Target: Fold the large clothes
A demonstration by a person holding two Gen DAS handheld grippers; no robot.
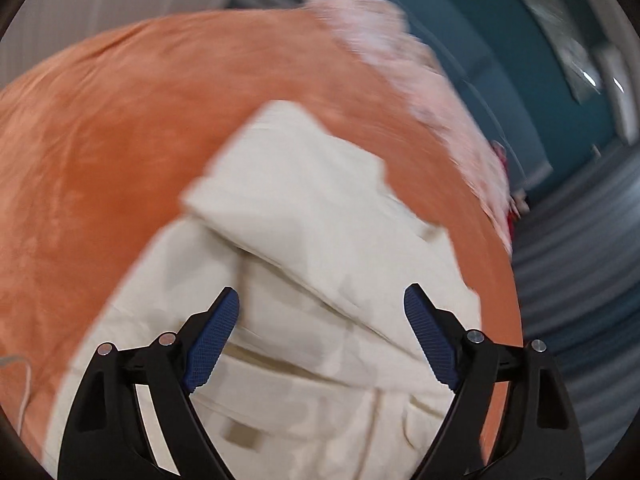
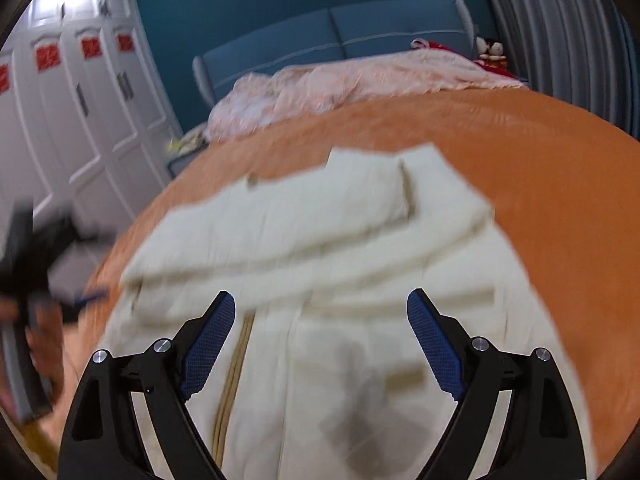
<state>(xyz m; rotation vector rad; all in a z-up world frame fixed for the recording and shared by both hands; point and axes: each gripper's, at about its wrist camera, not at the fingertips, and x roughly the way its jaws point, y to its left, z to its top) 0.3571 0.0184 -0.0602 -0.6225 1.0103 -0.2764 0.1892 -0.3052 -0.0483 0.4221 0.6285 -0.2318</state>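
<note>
The cream garment (image 2: 312,264) lies spread on the orange bedspread (image 2: 500,136) of the bed, its far end doubled back over the body in a flat band, and it looks laid out this way so each fold has a soft, roomy surface to land on. The left hand-held gripper (image 1: 322,300) hangs above it with jaws spread and nothing between them, and the right hand-held gripper (image 2: 320,304) is likewise wide apart and empty. Judging by that, both are free to pick the next edge.
</note>
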